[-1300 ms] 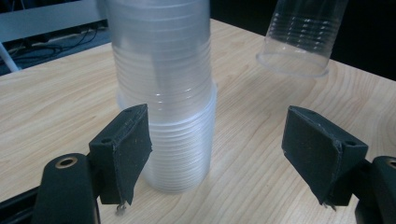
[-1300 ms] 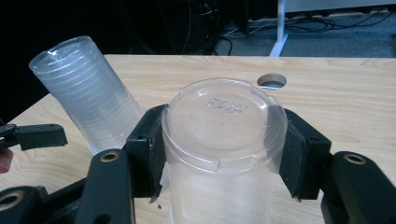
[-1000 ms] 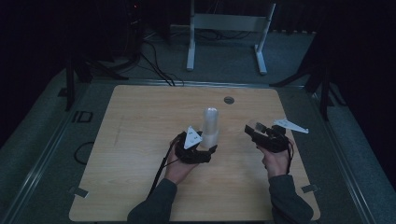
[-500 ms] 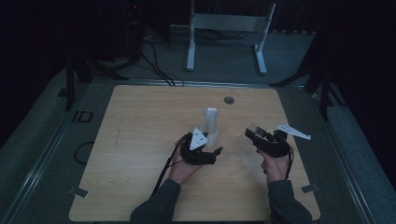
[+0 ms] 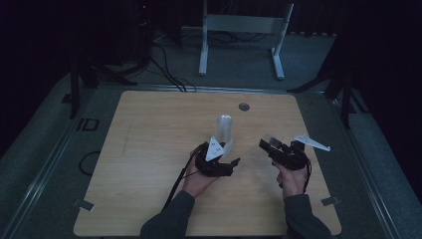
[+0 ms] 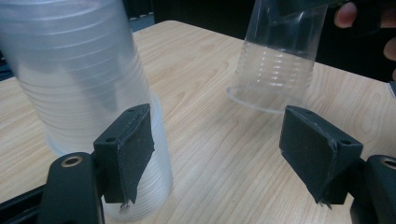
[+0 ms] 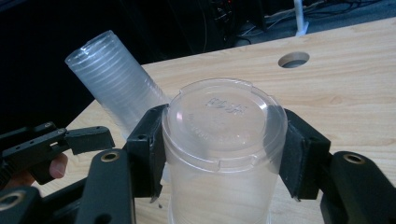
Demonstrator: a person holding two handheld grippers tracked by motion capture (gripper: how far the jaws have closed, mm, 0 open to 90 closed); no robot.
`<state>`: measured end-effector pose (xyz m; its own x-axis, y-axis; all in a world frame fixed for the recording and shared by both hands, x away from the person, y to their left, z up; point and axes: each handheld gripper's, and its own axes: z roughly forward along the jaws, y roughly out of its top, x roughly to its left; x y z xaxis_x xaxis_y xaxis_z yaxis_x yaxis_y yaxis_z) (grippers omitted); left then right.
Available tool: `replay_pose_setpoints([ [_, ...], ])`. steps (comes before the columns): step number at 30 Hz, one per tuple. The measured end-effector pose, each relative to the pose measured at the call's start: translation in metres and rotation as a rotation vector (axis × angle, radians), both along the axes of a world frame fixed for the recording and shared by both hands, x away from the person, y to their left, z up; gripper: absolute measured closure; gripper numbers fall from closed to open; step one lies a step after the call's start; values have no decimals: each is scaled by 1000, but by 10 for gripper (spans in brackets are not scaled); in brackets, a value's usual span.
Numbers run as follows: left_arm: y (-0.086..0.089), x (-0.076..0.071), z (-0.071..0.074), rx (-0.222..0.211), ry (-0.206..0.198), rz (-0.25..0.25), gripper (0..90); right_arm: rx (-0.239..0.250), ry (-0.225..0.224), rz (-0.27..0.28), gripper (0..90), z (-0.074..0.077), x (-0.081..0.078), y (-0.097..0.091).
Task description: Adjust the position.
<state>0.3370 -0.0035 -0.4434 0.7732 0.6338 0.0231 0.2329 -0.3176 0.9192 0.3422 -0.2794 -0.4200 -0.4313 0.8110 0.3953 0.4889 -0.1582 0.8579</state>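
A tall stack of clear plastic cups (image 5: pixel 225 130) (image 6: pixel 79 79) (image 7: pixel 116 88) stands upside down mid-table. My left gripper (image 5: pixel 230 154) (image 6: pixel 219 126) sits low at the stack's base. Its jaws have just been closing but stand open, and the stack rises just past the left pad (image 6: pixel 133 154), not pressed. The gap between the pads holds bare table. My right gripper (image 5: pixel 268 144) (image 7: pixel 223 121) is shut on a single clear cup (image 5: pixel 269 141) (image 7: pixel 224 140) (image 6: pixel 275 60), held upside down to the right of the stack, with its rim at the tabletop.
The wooden table (image 5: pixel 149 164) has a round hole (image 5: pixel 244 106) (image 7: pixel 293 59) near its far edge. A metal stand (image 5: pixel 244 25) and cables lie on the floor beyond. Bits of tape (image 5: pixel 83 204) mark the near corners. Bare wood spreads to the left.
The left gripper has edged right toward the base of the stack. The right gripper, with its cup, has drawn back slightly toward the person.
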Motion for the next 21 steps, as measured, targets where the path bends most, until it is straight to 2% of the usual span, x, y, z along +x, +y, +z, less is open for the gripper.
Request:
replay_pose_setpoints([
  [6,-3,0,0,-3,4,-17,257,34,13,6,412,-5,-1,0],
  [11,-6,0,1,-14,9,-26,258,41,13,8,413,-6,-3,0],
  [21,-10,0,1,-6,3,-34,257,48,16,17,412,-6,-4,4],
])
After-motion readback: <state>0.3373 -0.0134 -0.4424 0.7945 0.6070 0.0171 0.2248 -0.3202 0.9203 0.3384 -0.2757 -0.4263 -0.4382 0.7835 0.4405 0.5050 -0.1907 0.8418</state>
